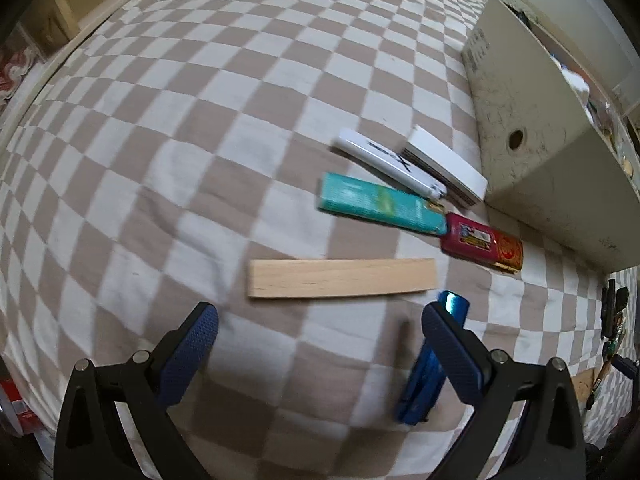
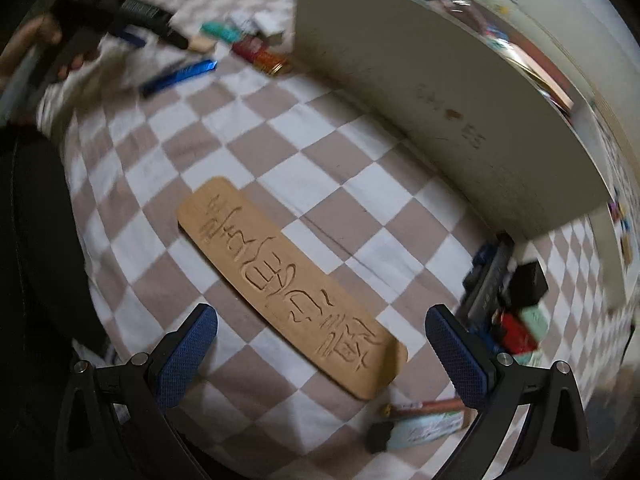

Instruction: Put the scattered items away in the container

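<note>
In the left wrist view my left gripper (image 1: 320, 332) is open and empty above the checkered cloth. Just ahead lies a plain wooden slat (image 1: 340, 278). A shiny blue bar (image 1: 430, 364) lies by the right finger. Beyond are a teal packet (image 1: 380, 204), a white tube (image 1: 388, 162), a white box (image 1: 444, 164) and a red packet (image 1: 482, 242), next to the beige container (image 1: 540, 152). In the right wrist view my right gripper (image 2: 320, 340) is open and empty over a carved wooden plaque (image 2: 288, 276). The container (image 2: 440, 100) stands beyond it.
A pile of small dark, red and mint items (image 2: 508, 304) lies right of the plaque. A pen and a card (image 2: 424, 420) lie near the right finger. The left gripper and hand (image 2: 92, 20) show at top left. The cloth's edge (image 1: 40, 80) runs along the left.
</note>
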A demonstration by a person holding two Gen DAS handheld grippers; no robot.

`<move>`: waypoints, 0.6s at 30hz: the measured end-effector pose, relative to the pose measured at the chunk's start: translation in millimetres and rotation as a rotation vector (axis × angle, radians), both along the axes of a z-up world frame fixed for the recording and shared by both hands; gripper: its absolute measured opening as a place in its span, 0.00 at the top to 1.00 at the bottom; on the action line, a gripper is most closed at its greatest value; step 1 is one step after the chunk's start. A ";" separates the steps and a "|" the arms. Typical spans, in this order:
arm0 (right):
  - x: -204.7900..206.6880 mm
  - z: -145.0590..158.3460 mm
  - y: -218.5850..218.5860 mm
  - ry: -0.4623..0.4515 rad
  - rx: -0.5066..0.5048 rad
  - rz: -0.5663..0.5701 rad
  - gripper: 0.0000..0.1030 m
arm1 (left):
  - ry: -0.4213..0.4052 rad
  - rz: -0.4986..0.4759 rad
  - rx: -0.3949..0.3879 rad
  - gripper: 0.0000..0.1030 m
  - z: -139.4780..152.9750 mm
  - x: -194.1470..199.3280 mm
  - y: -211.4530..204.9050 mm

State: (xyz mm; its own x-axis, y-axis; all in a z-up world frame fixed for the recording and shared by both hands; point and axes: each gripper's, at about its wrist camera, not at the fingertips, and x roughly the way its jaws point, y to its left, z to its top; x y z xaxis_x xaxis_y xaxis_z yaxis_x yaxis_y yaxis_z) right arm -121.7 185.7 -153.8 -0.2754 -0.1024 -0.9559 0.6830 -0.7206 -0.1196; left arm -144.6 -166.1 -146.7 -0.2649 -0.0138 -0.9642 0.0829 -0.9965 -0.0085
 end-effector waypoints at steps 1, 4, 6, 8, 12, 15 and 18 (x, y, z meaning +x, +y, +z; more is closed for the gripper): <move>-0.4 -2.3 -3.8 0.003 0.024 0.032 0.00 | 0.006 -0.001 -0.013 0.00 1.1 4.6 5.0; 0.2 -9.2 -12.3 0.018 0.085 0.129 0.00 | 0.015 0.016 -0.042 0.01 0.4 8.0 11.5; 0.4 -13.3 -16.6 0.026 0.118 0.185 0.00 | 0.004 0.034 -0.068 0.01 -0.7 6.9 13.6; 0.9 -17.7 -20.4 0.033 0.146 0.232 0.02 | 0.007 0.065 -0.070 0.02 -0.5 8.4 13.2; 0.6 -25.0 -23.4 0.022 0.157 0.264 0.05 | 0.018 0.118 -0.042 0.02 2.1 12.7 8.3; -6.4 -26.6 -17.0 -0.047 0.118 0.238 0.11 | 0.033 0.147 -0.027 0.06 3.6 13.7 6.9; -12.9 -27.8 -6.1 -0.148 0.043 0.165 0.29 | 0.051 0.151 -0.018 0.14 10.0 21.8 1.8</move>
State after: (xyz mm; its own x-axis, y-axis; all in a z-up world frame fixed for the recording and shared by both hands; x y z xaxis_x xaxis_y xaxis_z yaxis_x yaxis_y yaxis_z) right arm -134.6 179.5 -181.5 -0.1149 -0.0931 -0.9890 0.8037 -0.5938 -0.0375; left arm -122.8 -164.3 -136.7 -0.3070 -0.0745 -0.9488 0.2314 -0.9729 0.0015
